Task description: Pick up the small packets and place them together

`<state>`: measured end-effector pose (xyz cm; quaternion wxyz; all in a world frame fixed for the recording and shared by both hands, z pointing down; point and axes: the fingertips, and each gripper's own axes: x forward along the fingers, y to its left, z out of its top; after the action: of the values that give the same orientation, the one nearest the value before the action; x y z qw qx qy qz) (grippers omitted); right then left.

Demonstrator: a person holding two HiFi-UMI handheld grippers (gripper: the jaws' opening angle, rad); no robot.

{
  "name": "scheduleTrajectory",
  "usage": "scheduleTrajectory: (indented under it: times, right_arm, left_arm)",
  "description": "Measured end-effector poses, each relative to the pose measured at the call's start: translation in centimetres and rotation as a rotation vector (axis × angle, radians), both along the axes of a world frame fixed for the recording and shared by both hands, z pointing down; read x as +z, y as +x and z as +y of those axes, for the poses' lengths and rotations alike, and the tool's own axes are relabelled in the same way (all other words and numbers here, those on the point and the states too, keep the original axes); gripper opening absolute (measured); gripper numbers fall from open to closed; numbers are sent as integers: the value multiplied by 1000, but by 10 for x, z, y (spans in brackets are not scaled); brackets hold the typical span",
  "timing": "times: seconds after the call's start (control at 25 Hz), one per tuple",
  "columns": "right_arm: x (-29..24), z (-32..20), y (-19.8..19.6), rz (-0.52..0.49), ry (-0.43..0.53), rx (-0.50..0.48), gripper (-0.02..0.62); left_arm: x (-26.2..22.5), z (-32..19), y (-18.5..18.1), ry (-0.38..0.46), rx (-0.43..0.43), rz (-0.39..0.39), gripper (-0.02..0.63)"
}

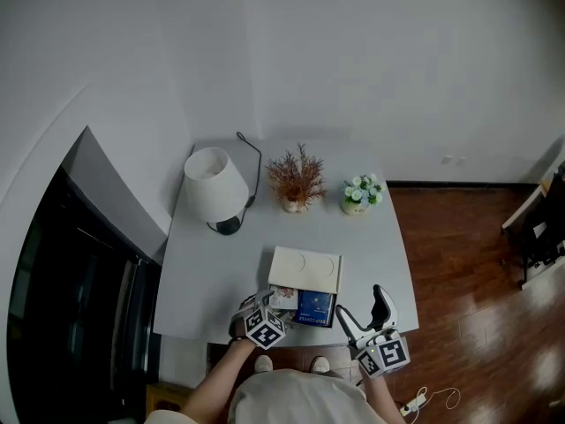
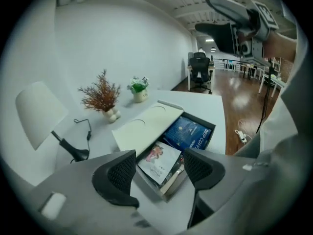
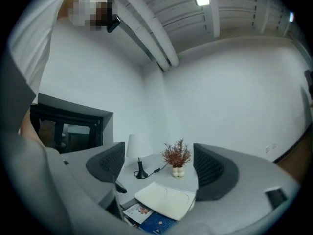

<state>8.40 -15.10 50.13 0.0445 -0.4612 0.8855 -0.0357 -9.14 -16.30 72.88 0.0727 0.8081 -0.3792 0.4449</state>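
- The left hand-held gripper (image 2: pixel 159 173) points down at an open dark box (image 2: pixel 215 131) at the near edge of the counter (image 1: pixel 203 272). Its jaws stand moderately apart and hold nothing.
- Just beyond the tips of these jaws, seen in the gap between them, a white packet (image 2: pixel 159 160) with a pink picture lies in the box. The pads do not touch it.
- A blue packet (image 2: pixel 188 133) lies beside the white one, a little farther from this hand-held gripper and toward its right jaw.
- The pale lid (image 2: pixel 146 126) covers the far part of the box.
- The right hand-held gripper (image 3: pixel 159 168) is held level to the right of the box, with jaws wide and empty.
- Far in front of both are a lamp (image 1: pixel 214 184), a dried plant (image 1: pixel 296 179) and a flower pot (image 1: pixel 360 193).
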Motion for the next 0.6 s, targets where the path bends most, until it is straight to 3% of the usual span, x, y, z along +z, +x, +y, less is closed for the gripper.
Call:
scheduleTrajectory:
  times: [0.12,0.28,0.6]
  right_arm:
    - [1,1,4,8,2,12,434]
    - [-1,2,12,3,5,30,434]
    - [-6,7,33,4,10,82,434]
  left_arm:
    - [32,-5,11,-95,40,-100,286]
    - [65,-9,22,-200,37,-142,247]
    - [99,-13,30,-261,87,-231,207]
